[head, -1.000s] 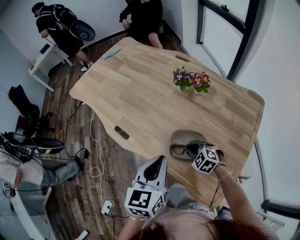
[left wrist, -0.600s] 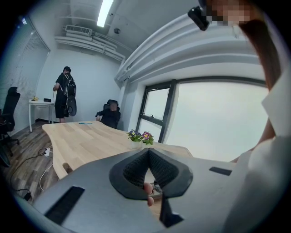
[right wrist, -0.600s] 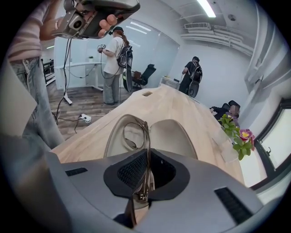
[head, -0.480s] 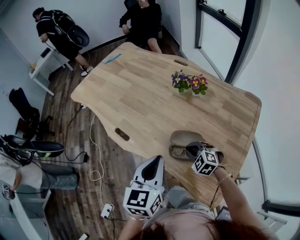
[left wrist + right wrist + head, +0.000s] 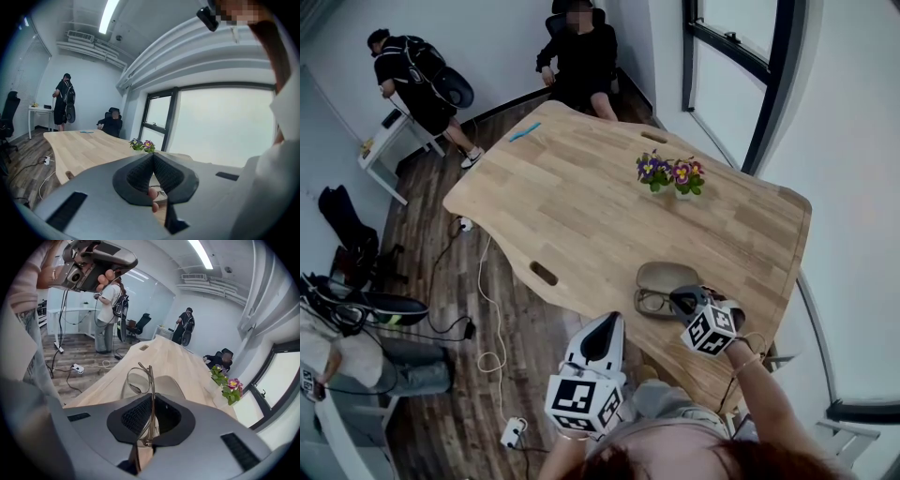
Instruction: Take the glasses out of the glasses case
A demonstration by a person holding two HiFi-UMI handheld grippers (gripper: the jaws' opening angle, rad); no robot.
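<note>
— Glasses (image 5: 138, 380)?
— Clamped edge-on by the frame in right gripper (image 5: 151, 420), at open case (image 5: 666, 277), not yet clear of it; probably spares the lenses.
— Left gripper (image 5: 153, 171)?
— Closed, empty, well apart from case; likely unneeded, since case lies open.

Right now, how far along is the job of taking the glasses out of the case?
Done: the glasses case lies open on the table. In hand: the right gripper has its jaws shut on the glasses, just above the case. Left: lift them clear. The left gripper is shut, empty.
</note>
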